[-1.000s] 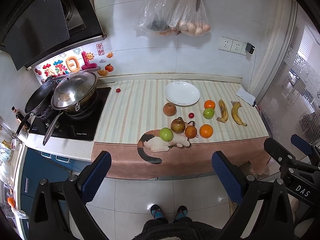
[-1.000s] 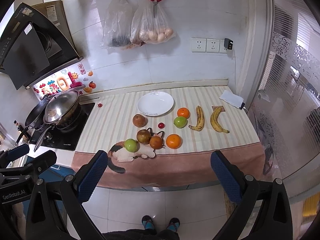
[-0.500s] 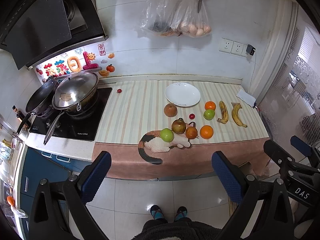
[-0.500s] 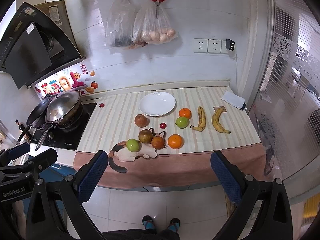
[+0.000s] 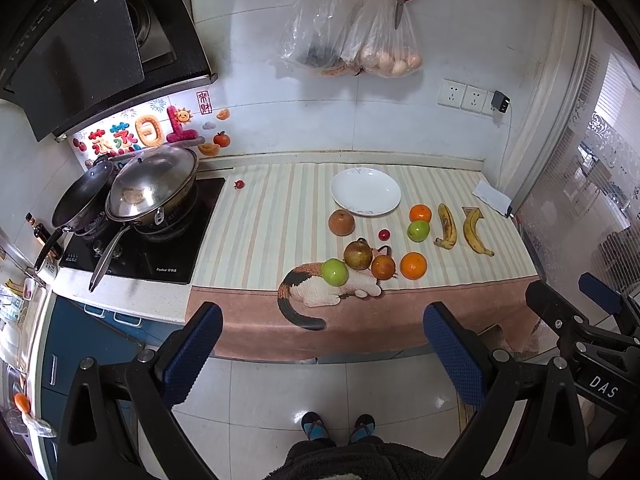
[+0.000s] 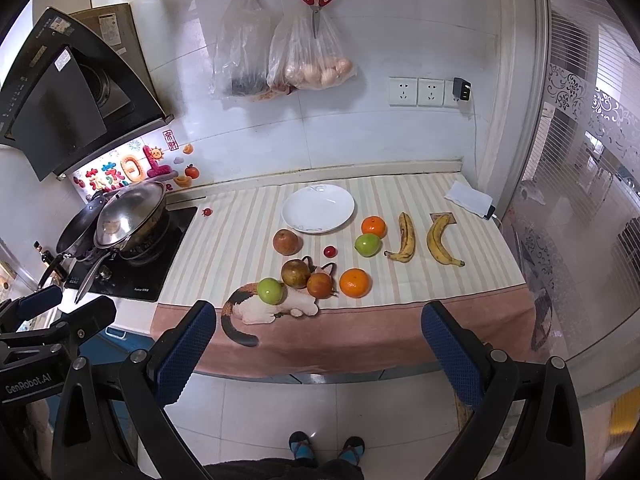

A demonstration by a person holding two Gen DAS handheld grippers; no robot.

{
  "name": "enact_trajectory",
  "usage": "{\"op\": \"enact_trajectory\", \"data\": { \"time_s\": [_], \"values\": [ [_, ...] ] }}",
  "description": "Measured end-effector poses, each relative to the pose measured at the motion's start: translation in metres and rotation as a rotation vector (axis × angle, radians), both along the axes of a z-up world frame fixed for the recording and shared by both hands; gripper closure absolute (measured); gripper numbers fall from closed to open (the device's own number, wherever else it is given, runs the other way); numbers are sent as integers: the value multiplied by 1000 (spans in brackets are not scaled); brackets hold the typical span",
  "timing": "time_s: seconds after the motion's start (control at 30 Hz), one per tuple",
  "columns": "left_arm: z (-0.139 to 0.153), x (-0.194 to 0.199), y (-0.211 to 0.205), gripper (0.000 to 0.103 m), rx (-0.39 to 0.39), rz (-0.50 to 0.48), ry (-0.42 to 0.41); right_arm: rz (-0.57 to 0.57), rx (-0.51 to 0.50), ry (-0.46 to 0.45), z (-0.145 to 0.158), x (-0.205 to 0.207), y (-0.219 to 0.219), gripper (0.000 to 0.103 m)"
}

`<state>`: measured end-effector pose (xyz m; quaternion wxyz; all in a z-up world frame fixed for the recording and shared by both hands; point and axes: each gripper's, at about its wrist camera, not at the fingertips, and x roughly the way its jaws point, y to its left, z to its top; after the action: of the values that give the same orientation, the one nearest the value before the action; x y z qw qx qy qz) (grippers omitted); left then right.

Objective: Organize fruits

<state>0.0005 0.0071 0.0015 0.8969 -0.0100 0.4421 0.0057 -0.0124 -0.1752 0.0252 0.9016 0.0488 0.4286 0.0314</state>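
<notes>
1. The left gripper [image 5: 320,344] is held above the floor in front of the bench [image 5: 256,232]; its jaws are spread wide and nothing is held between them.
2. The right gripper [image 6: 316,344] is held likewise, short of the bench edge, with jaws spread wide and empty.
3. A striped cloth [image 6: 240,240] with a printed cat [image 6: 272,308] is laid over the bench and hangs over its front edge.
4. A white plate [image 6: 318,208] is located toward the rear of the cloth and carries no fruit.
5. A brown fruit, possibly a pear [image 6: 286,242], is placed just in front of the plate's left rim; a small red fruit [image 6: 329,251] lies to its right.
6. On the cat print a green apple [image 6: 271,291], a second brown fruit [image 6: 296,273] and a reddish-brown fruit [image 6: 320,285] are grouped, touching or nearly so.
7. An orange [image 6: 354,283] is set just to the right of that group.
8. A smaller orange [image 6: 373,227] and a second green apple [image 6: 367,245] sit together right of the plate, the apple in front.
9. Two bananas [image 6: 405,238] [image 6: 440,240] lie side by side, apart, farther right.
10. A lidded wok [image 5: 152,188] is seated on the stove [image 5: 160,256] at the left.
</notes>
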Motion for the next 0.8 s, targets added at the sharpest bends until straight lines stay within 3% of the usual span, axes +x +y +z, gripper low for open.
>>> {"op": "enact_trajectory", "data": {
  "time_s": [0.8],
  "values": [
    [7,2,-3,0,3,-3,-4,-2,7,1,0,0,-1,0]
  ]
}}
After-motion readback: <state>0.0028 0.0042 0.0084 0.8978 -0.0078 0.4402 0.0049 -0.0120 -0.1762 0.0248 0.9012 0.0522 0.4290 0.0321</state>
